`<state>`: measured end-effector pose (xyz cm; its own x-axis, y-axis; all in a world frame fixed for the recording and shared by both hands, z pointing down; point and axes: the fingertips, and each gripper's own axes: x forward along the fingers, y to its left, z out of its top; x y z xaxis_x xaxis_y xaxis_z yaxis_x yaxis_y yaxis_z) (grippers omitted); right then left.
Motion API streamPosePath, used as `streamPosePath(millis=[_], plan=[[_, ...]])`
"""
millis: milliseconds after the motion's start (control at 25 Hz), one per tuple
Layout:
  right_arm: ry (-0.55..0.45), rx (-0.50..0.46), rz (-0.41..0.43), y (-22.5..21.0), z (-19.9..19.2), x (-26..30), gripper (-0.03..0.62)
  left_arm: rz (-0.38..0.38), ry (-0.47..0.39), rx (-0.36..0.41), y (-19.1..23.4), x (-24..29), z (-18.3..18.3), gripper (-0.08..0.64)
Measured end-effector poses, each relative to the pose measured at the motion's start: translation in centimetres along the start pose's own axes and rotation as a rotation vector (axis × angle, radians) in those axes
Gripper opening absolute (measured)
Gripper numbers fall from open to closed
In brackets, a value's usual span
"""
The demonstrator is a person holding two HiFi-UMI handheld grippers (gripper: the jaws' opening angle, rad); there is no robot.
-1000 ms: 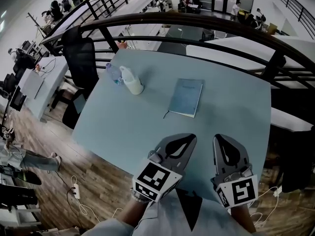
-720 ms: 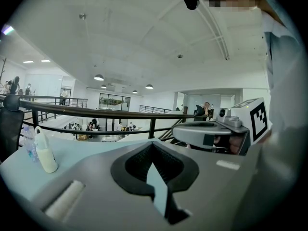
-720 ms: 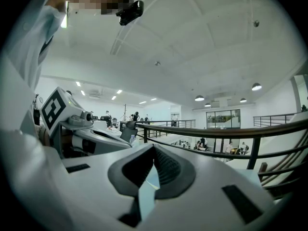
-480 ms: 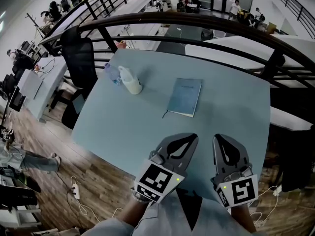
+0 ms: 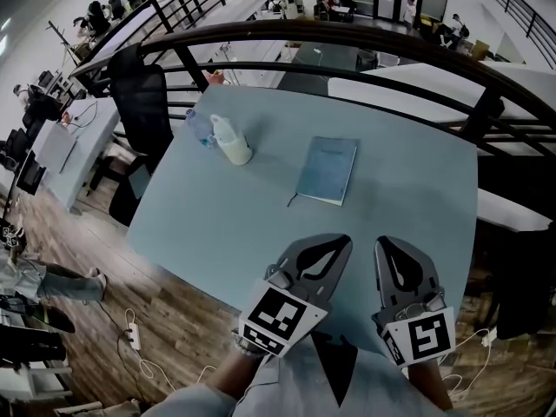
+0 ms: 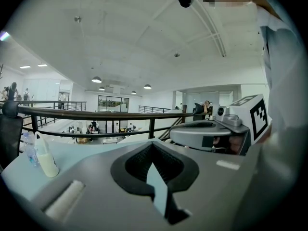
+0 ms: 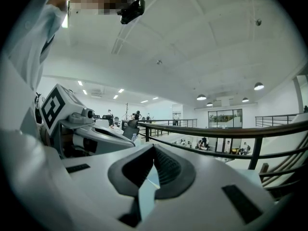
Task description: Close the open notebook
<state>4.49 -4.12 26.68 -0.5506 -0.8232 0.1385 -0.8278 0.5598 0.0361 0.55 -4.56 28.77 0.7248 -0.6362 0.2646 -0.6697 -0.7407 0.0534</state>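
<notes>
Tool left (image 5: 340,242), tool right (image 5: 386,244): closed, empty.

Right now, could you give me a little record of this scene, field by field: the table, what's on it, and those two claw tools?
Table: light blue, by a dark railing
Notebook: closed, lying flat, mid-table
Bottles: white bottle and clear bottle, far left corner
Left gripper: jaws together, empty, over the near edge
Right gripper: jaws together, empty, beside the left one
</notes>
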Motion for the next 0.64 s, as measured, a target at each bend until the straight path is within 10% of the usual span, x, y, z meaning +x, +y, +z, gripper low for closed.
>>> streamPosePath(millis=[640], plan=[[0.019, -0.008, 0.024, 0.55, -0.39, -0.17, 0.002, -0.003, 0.005, 0.002, -0.45, -0.01, -0.16, 0.005]])
